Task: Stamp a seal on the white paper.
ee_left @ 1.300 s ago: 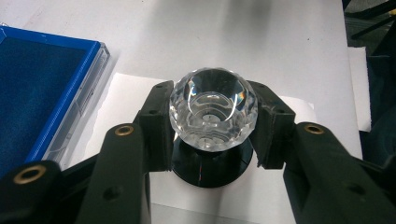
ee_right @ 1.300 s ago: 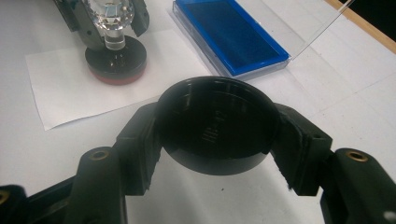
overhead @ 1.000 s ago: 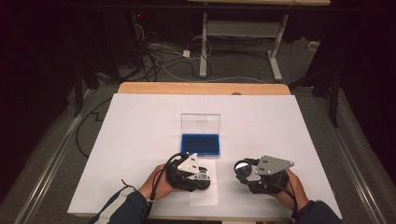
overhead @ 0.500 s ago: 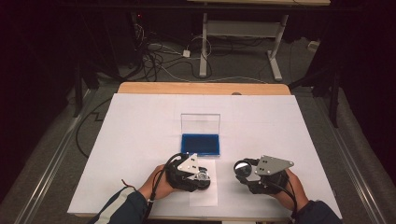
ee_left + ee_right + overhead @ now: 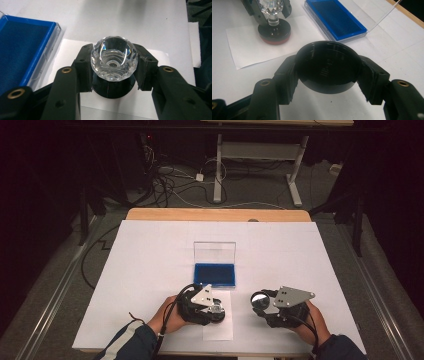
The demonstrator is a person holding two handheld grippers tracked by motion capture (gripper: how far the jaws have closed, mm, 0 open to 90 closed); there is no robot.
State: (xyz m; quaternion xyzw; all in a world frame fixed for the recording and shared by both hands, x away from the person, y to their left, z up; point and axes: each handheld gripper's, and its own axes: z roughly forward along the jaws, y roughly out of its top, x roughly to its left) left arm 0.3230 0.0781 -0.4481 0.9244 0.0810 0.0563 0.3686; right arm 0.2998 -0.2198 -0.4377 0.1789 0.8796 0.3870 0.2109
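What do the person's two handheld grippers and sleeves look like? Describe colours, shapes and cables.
Both the left gripper and the right gripper are black, each topped by a grey three-cornered plate with small holes. Brass-coloured insets dot the jaw arms. Black cables trail back along the wrists. The sleeves are dark, the left with pale stripes.

Ahead of me a blue ink pad case [image 5: 214, 274] sits open, clear lid [image 5: 214, 253] upright, near the middle of my white-covered surface [image 5: 150, 270]. A small paper sheet [image 5: 218, 330] lies near my edge. Wooden rim [image 5: 215, 214] far side; cables [image 5: 170, 180] and desk legs [image 5: 218, 170] on the floor beyond.
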